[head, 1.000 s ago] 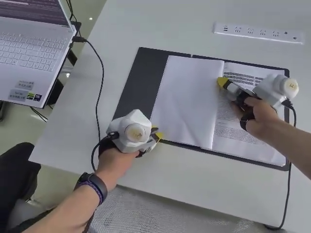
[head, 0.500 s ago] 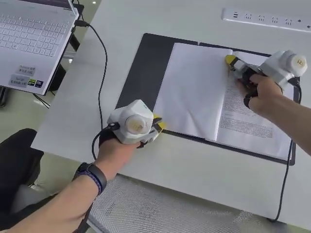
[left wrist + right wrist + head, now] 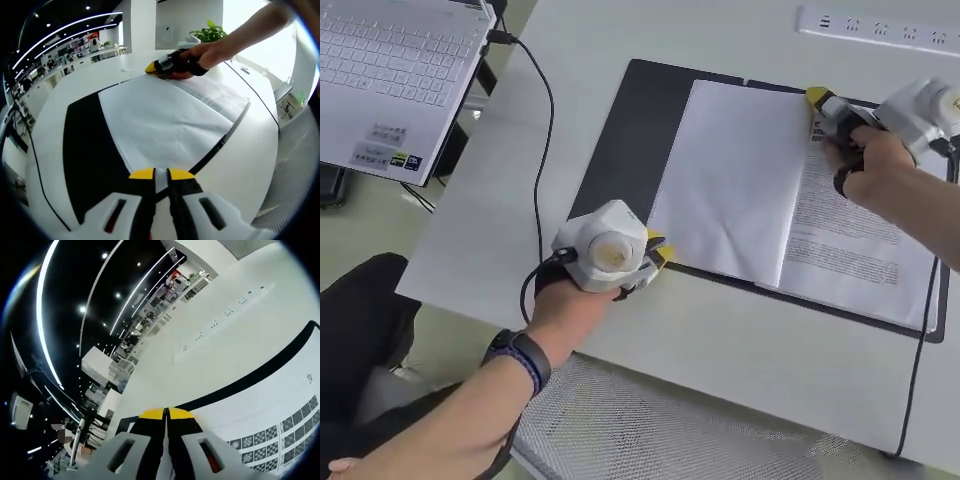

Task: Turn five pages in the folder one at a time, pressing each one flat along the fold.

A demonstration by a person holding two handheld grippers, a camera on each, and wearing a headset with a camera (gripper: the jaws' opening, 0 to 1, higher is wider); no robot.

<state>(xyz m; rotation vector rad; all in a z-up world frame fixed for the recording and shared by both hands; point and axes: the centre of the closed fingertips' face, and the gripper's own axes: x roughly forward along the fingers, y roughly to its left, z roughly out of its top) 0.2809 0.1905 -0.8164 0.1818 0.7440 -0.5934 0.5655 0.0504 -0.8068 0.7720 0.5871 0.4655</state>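
The folder (image 3: pixel 620 150) lies open at the upper middle of the head view. The right gripper (image 3: pixel 819 100), jaws closed on nothing, has moved up the fold to the top edge. The left gripper (image 3: pixel 658 255) stays at the lower left corner of the turned page (image 3: pixel 740 180), jaws almost together; whether they nip the page I cannot tell.

Laptop (image 3: pixel 390 80) and cable (image 3: pixel 545 130) stand beside the folder (image 3: pixel 630 150), power strip (image 3: pixel 880 30) beyond it

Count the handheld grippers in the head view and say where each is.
2. The left gripper is at the near edge of the folder. The right gripper is at the top of the fold, by the printed page.
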